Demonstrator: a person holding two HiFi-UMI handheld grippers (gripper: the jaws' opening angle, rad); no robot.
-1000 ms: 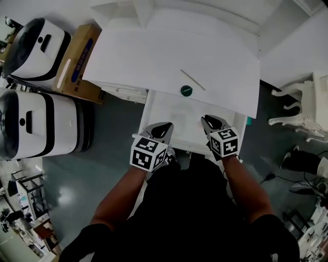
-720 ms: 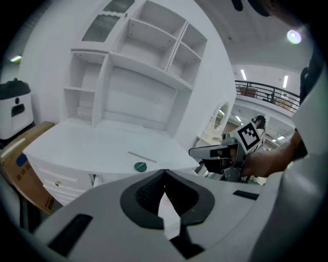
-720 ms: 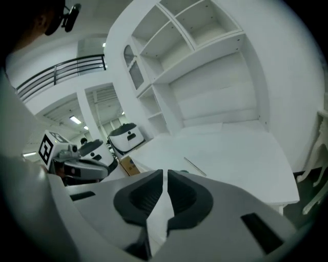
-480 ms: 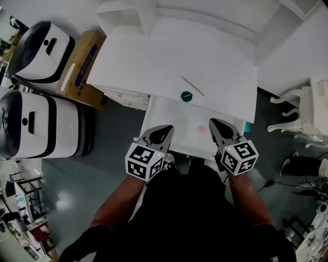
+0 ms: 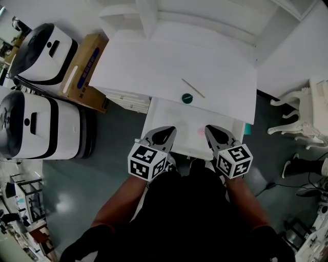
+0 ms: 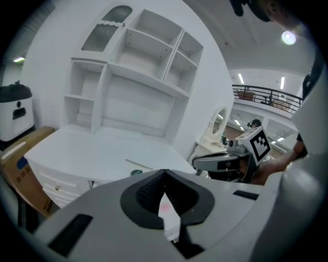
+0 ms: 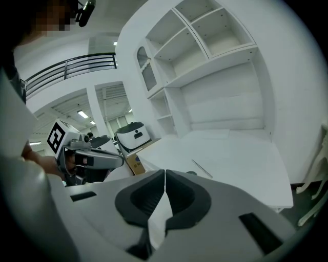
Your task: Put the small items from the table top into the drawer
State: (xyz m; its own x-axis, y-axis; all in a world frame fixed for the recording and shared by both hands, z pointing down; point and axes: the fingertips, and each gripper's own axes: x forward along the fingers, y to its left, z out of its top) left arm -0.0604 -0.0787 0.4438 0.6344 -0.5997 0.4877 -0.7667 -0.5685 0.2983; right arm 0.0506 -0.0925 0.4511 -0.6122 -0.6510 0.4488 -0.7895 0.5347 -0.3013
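White table top point(image 5: 169, 56) fills the upper centre of the head view, with an open-shelf hutch point(image 5: 154, 10) along its far edge. Grey floor point(image 5: 118, 123) surrounds the unit.

**Containers**
- Drawer point(image 5: 174, 115): pulled out below the front edge of the table top, open to view. It holds one small pink item point(image 5: 201, 131), lying on the drawer bottom toward the right side. No other contents can be made out.
- Hutch shelves: all visible compartments appear bare in both gripper views.
- Box point(image 5: 82, 64): cardboard, on the floor left of the table, closed.

**Items on the table top**
- Green disc point(image 5: 187, 98): near the front edge, just behind the drawer opening.
- Stick point(image 5: 193, 88): thin, pale, lying at a slant just beside the disc, on its far side.

**Grippers**
- Left gripper point(image 5: 166, 133): over the near left part of the drawer. Jaw tips meet; nothing is held.
- Right gripper point(image 5: 211, 131): over the near right part of the drawer, just beside the pink item in the head view. Its jaws have just closed fully, with nothing between them.

**Surroundings**
- Two white machines point(image 5: 31, 125) with dark bands stand on the floor at left.
- White chair point(image 5: 307, 110) stands at right.
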